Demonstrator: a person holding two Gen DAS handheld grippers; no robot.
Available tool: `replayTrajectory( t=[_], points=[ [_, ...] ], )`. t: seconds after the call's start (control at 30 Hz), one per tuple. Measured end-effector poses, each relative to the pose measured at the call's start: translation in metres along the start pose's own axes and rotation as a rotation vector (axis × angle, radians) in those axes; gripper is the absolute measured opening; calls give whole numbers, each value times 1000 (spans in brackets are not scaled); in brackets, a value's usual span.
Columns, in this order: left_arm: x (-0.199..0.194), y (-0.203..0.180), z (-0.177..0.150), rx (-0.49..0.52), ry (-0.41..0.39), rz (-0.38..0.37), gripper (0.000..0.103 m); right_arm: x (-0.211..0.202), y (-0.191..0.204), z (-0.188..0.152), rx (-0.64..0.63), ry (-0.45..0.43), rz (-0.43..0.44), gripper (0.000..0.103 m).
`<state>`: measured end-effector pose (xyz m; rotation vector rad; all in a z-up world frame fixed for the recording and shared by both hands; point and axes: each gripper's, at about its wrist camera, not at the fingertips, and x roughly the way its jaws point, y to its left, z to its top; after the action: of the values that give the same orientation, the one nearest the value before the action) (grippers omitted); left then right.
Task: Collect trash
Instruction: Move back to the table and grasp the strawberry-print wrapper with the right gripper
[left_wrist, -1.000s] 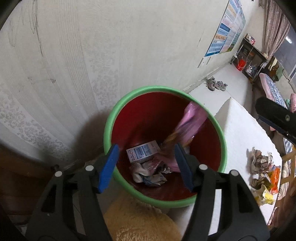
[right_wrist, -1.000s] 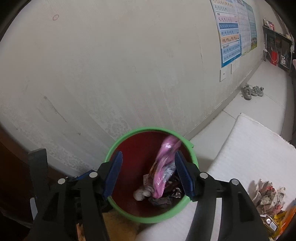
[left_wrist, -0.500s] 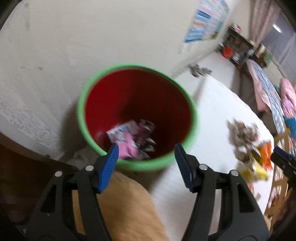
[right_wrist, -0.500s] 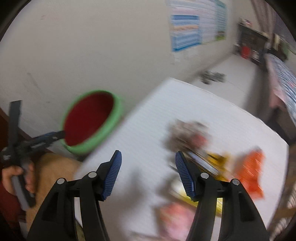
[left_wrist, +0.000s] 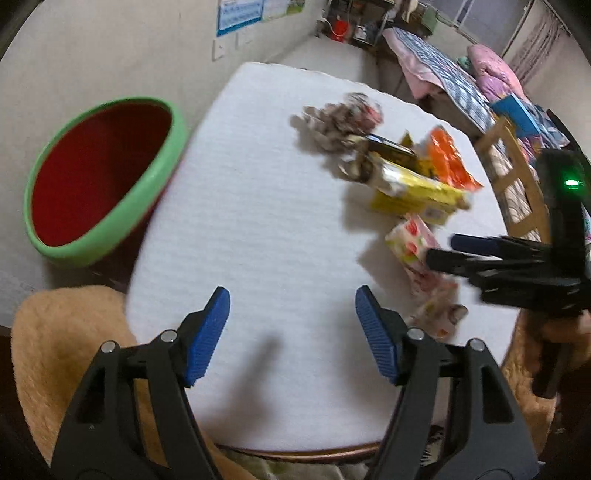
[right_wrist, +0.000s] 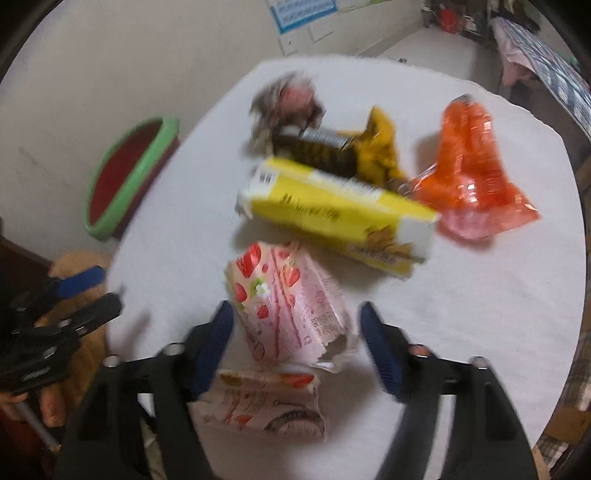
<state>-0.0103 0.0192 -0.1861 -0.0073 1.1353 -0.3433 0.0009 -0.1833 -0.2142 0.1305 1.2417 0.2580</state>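
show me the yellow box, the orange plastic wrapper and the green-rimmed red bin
yellow cardboard box (right_wrist: 332, 214), right wrist view, middle of its long yellow face
crinkled orange plastic wrapper (right_wrist: 467, 173), right wrist view, its centre
green-rimmed red plastic bin (left_wrist: 122, 214), left wrist view, near green rim

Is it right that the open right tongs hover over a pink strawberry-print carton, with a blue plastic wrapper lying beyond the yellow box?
Not quite: the plastic wrapper is orange, not blue, as the right wrist view shows. The open right tongs do hover over the pink strawberry-print carton, before the yellow box.
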Motion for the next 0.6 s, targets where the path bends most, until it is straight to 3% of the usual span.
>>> replayTrajectory(
  t=[0.07,0.1,0.23,0.3,0.6],
  points=[
    [-3,-5,-1,17,0,-5,67,10,9,-1,-51,7,-44,69],
    [-4,-8,-2,28,-1,-10,69,12,11,-2,-68,-1,-54,63],
    [-6,-20,-4,71,0,-42,71,8,16,-1,-123,-11,-48,51],
    [-4,-30,-4,103,2,-54,71,2,13,-3,-118,-20,-19,27],
    [10,-86,-15,339,38,-107,75,-34,-28,-23,-9,-68,-31,27]
  ],
)
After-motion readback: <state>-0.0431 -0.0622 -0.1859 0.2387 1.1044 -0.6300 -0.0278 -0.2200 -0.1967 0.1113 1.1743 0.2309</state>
